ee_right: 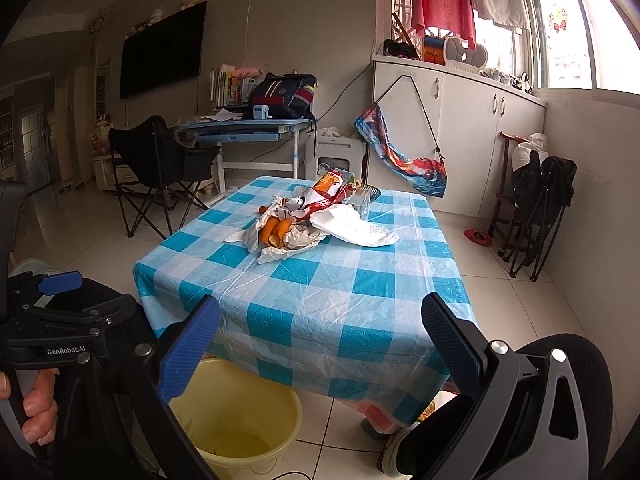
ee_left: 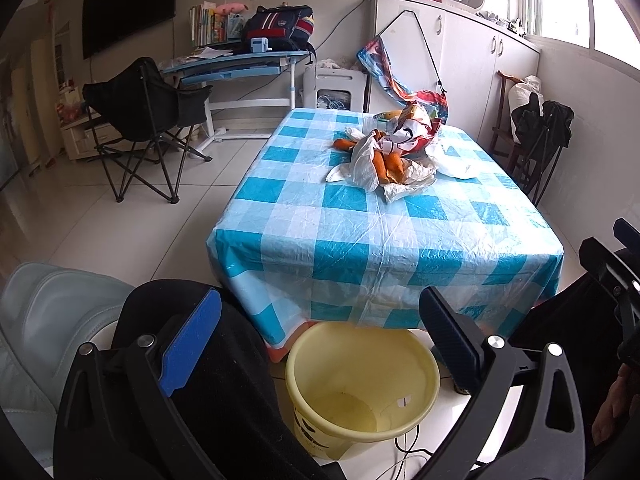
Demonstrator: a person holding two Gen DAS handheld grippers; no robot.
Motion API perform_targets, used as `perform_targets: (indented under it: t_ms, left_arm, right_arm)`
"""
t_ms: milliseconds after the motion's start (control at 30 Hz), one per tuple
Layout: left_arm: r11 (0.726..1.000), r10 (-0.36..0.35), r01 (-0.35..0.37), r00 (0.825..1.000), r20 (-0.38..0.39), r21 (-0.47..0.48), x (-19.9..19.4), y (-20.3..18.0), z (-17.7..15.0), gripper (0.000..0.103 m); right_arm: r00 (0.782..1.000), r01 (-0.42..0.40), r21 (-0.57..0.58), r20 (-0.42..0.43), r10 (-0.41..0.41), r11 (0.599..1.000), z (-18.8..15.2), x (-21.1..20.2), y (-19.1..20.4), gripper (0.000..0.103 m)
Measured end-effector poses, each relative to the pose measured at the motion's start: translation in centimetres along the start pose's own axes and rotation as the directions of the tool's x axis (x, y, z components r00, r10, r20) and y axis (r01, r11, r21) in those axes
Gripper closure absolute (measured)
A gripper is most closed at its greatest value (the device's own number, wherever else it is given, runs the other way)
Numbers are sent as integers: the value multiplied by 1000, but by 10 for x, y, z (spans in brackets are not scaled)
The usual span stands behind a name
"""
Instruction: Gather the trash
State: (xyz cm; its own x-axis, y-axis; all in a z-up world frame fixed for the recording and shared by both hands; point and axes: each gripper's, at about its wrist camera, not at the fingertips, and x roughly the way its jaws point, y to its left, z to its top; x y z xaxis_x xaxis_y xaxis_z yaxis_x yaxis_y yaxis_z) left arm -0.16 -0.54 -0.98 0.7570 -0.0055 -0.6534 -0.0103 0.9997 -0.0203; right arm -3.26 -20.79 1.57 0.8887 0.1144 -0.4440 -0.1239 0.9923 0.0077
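On checked table (ee_right: 312, 296), crumpled trash pile (ee_right: 304, 220)

Trash pile (ee_left: 394, 148) on table (ee_left: 360, 240), bucket (ee_left: 360, 384) on floor before it

Both wrist views toward table (ee_left: 400, 216)

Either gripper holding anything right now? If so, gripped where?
Nothing held. Left gripper and right gripper both have jaws wide open and empty, short of the trash pile on the table, above the yellow bucket.
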Motion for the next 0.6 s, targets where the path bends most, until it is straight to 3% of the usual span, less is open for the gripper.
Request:
perform_targets:
  t_ms: [400,600]
  left_arm:
    - [1000,15,-15,1000,20,-9,-6,5,5,7]
    - [998,30,-34,998,59,53,-13,-11,9,7]
  right_arm:
    - [1000,-16,-75,-4,16,997,-7,10,13,6]
    - [1000,-3,-60,-14,2,998,-2,17,0,6]
